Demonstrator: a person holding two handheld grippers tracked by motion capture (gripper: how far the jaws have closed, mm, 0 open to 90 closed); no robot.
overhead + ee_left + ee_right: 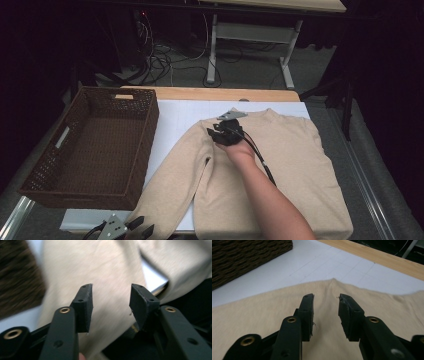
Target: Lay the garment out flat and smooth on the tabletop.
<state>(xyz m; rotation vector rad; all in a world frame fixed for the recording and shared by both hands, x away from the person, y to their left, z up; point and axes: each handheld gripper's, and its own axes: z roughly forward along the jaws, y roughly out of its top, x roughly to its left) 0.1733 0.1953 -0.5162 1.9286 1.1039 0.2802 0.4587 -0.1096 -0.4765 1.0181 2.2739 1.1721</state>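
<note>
Sweater was spread flat on the counter, beside a wicker basket. Right gripper was held above its shoulder, left gripper by its sleeve; both fingers were parted, empty.

Right gripper jaws apart, nothing between them, over beige sweater. Sweater lies on white mat. Brown wicker basket far left, wooden table edge beyond.
</note>
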